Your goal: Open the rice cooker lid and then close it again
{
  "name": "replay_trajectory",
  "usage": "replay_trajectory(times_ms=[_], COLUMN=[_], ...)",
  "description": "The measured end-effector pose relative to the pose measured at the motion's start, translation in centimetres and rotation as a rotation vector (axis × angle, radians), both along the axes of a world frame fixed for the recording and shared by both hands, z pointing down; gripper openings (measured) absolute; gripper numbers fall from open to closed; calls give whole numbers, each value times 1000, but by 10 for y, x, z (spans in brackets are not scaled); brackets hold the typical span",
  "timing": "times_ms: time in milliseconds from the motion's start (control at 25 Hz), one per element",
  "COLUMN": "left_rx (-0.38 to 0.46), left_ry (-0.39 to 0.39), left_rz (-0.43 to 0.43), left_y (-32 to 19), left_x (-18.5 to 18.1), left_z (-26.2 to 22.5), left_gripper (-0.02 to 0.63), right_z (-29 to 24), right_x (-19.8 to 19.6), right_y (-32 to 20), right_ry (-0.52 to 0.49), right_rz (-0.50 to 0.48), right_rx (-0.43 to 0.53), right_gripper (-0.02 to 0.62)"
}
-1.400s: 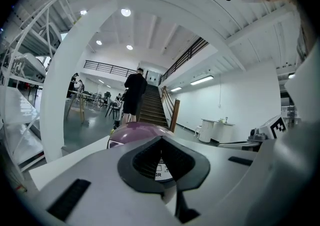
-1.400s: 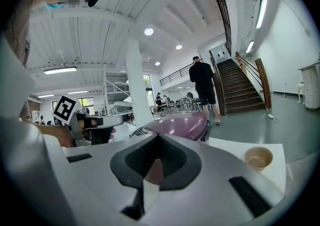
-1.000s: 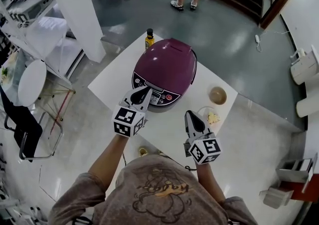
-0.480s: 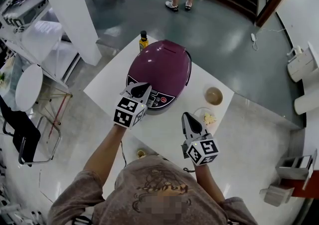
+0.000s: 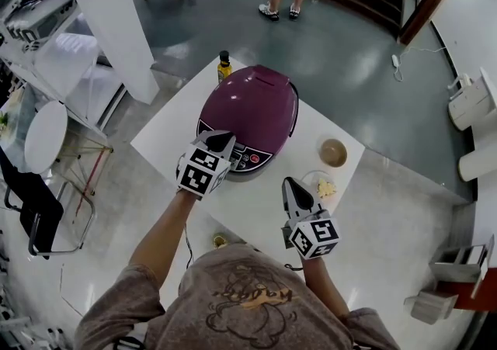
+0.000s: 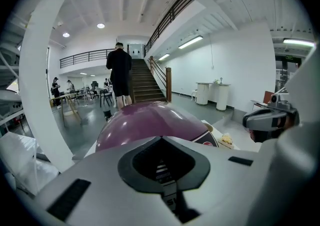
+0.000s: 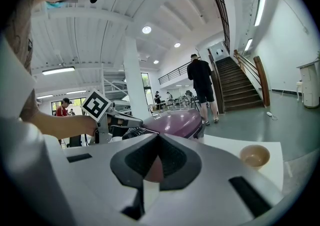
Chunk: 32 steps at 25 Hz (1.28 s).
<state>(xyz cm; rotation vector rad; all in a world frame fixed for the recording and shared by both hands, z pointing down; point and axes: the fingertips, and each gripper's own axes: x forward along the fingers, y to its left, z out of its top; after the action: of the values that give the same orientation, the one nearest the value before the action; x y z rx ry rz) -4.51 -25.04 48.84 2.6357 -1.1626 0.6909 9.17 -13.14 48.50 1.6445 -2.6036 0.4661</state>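
Your white table [image 5: 260, 205] carries the purple rice cooker [image 5: 252, 108] on its far half, close to the far corner. The domed lid is down and flush with the body, glossy and smooth, with no gap showing at the front, so I judge that the opening step is not yet done. Your left gripper [image 5: 220, 139] has its jaws pressed together with nothing between them. Its tip is at the cooker's front lip, just beside the dark control panel [image 5: 247, 156]; whether it touches cannot be told. Your right gripper [image 5: 293, 188] is likewise closed and empty, and hangs over the table towards its near right edge, well apart from the cooker. The next move probably calls for pressing the lid release at the front lip with the closed left tip, then letting the lid swing up clear of the gripper. A small bowl [image 5: 333, 152] sits near the right corner, and a bottle [image 5: 224, 66] stands at the far corner behind the cooker.
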Motion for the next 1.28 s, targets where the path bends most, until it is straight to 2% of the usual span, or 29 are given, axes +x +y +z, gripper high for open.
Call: replay_trajectory(times_ms=[280, 520, 1040, 1280], left_rx=[-6, -46, -50, -56], left_ry=[0, 33, 45, 48], left_rz=[2, -8, -46, -37], left_y=[-2, -1, 1, 1], left_x=[0, 0, -1, -2], left_z=[1, 1, 0, 2], left_gripper=[21, 21, 20, 20], right_z=[1, 4, 7, 7], right_x=[2, 2, -3, -4], right_y=[-3, 0, 2, 0], right_ry=[-3, 2, 12, 14], right_rz=[3, 2, -7, -8], right_rx=[-6, -9, -16, -15], right_gripper=[2, 2, 2, 2])
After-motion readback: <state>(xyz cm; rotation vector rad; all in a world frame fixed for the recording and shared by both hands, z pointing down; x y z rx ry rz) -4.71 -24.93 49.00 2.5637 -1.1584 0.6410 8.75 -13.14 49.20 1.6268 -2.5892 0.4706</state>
